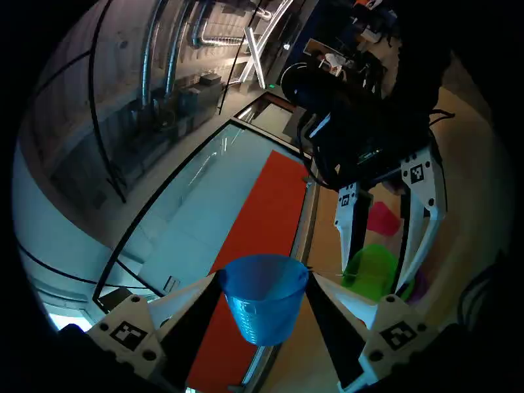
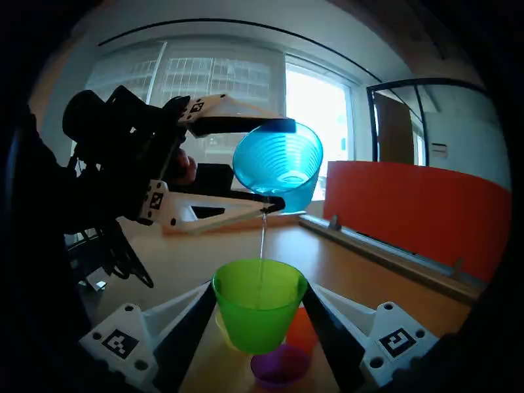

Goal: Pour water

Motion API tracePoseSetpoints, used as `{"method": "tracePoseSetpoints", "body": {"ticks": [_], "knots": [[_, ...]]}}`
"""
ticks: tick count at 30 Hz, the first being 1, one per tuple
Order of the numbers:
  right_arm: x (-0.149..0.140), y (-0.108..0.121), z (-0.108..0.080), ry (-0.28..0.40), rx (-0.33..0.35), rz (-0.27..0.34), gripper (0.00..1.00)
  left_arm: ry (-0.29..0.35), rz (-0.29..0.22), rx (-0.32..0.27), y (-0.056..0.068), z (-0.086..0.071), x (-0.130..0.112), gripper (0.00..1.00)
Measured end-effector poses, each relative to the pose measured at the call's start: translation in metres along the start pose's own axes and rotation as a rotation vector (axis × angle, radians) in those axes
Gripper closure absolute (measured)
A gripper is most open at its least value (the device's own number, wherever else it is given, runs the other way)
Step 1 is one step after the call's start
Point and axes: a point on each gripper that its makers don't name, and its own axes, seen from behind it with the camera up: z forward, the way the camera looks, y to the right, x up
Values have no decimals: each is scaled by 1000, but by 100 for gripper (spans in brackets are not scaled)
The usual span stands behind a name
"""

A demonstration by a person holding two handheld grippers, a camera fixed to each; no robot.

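My left gripper (image 1: 264, 308) is shut on a blue cup (image 1: 265, 304). In the right gripper view the same blue cup (image 2: 278, 164) is tipped on its side between the left gripper's fingers (image 2: 226, 124), and a thin stream of water (image 2: 262, 245) falls from its rim. The stream lands in a green cup (image 2: 259, 304), on which my right gripper (image 2: 259, 314) is shut, held upright just under the blue one. The left gripper view shows the green cup (image 1: 370, 272) between the right gripper's white fingers (image 1: 422, 216), off to the right.
A wooden table (image 2: 347, 262) lies below. On it, beneath the green cup, stand a purple cup (image 2: 280, 367), an orange cup (image 2: 302, 331) and a yellow one (image 2: 221, 324). A red partition (image 2: 419, 209) borders the table's right side. A pink cup (image 1: 383, 219) lies farther off.
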Motion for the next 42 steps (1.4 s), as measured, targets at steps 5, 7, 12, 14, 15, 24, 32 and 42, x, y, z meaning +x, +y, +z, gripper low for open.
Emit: {"method": "tracePoseSetpoints", "body": {"ticks": [5, 7, 12, 14, 15, 24, 32, 42], "knots": [[0, 0, -1, 2, 0, -3, 7, 0, 10, 0, 0, 0, 1, 12], [1, 0, -1, 3, 0, -2, 7, 1, 13, 1, 0, 0, 1, 12], [1, 1, -1, 4, -1, -2, 7, 4, 20, 5, -2, -1, 2, 12], [1, 0, -2, 4, -1, -2, 7, 3, 25, 5, -2, -1, 2, 12], [1, 0, -2, 4, -1, -2, 7, 3, 27, 5, -2, -1, 2, 12], [1, 1, -1, 5, 0, -4, 7, 4, 39, 9, 0, 0, 2, 12], [2, -1, -1, 6, -1, -6, 7, 4, 50, 12, -3, -2, 3, 13], [1, -1, -1, 4, 1, -9, 7, 10, 64, 12, -4, -3, 6, 12]]}}
